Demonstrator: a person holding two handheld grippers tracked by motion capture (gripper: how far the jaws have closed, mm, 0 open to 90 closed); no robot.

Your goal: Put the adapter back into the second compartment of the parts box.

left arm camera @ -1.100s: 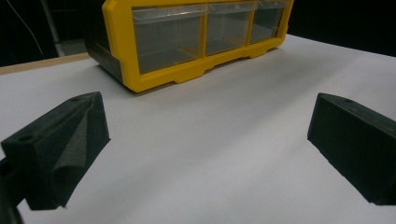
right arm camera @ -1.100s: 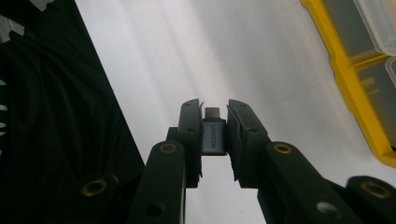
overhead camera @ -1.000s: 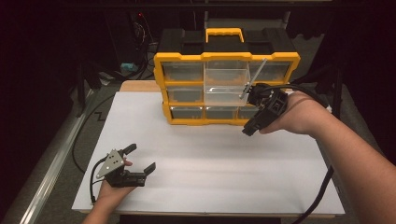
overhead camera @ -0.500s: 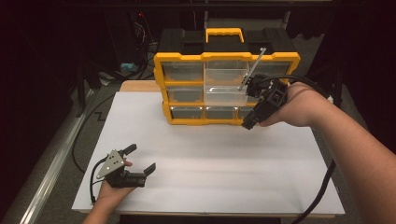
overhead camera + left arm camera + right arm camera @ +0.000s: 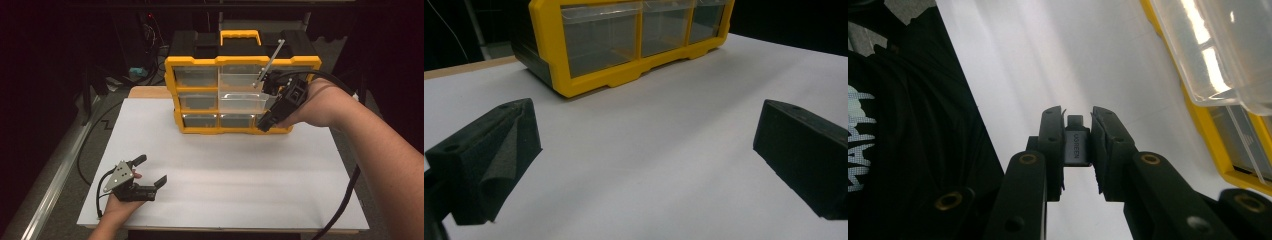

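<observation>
A yellow and black drawer organizer (image 5: 240, 62) stands at the back of the white board (image 5: 225, 175). Its clear middle drawer (image 5: 242, 102) is pulled out. My right gripper (image 5: 265, 124) hangs in front of the organizer's right end, pointing down and to the left. In the right gripper view the right gripper (image 5: 1078, 150) is shut on a small dark grey adapter block (image 5: 1077, 145), with the clear drawer (image 5: 1218, 50) above it to the right. My left gripper (image 5: 151, 170) rests at the near left with its jaws wide apart; the left gripper (image 5: 649, 150) has bare board between its jaws.
The organizer's front (image 5: 624, 45) has several clear drawers in a yellow frame (image 5: 1215, 145). A thin silver rod (image 5: 271, 60) slants up from the right gripper. A black cable (image 5: 345, 200) trails off the board's right edge. Dark cables lie left of the board.
The right hand has lifted a little in front of the organizer with the block still clamped. The left hand has stayed where it was.
</observation>
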